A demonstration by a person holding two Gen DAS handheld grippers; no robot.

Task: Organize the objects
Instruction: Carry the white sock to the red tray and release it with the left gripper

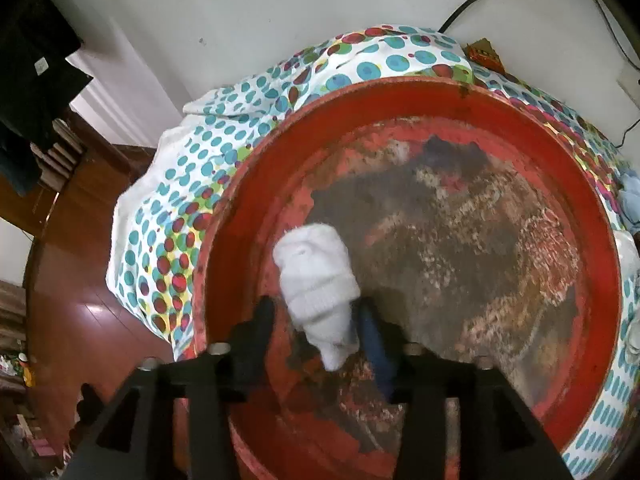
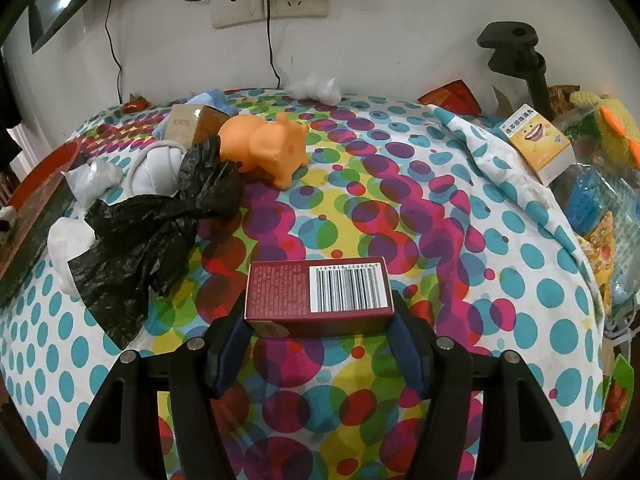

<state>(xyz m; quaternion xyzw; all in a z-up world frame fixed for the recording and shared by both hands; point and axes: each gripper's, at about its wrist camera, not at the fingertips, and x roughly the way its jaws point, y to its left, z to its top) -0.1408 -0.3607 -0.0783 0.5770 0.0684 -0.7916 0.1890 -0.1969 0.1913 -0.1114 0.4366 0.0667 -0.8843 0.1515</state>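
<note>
A rolled white sock point(image 1: 316, 276) lies on the left part of a worn red round tray point(image 1: 224, 216). My left gripper point(image 1: 316, 306) points down over the tray, its jaws open around the sock's near end; the left finger stands clear of it and the right pad is right beside it. In the right wrist view my right gripper point(image 2: 320, 316) is shut on a dark red box point(image 2: 316, 294) with a barcode, pads on its two short ends. The box sits just above the polka-dot cloth point(image 2: 400, 208).
On the cloth's far left lie an orange toy pig point(image 2: 266, 146), a black plastic bag point(image 2: 160, 220), white bundles point(image 2: 156, 168) and a brown box point(image 2: 192, 124). A yellow box point(image 2: 538, 142) and packets crowd the right edge. A black clamp point(image 2: 516, 52) and wall cables stand behind.
</note>
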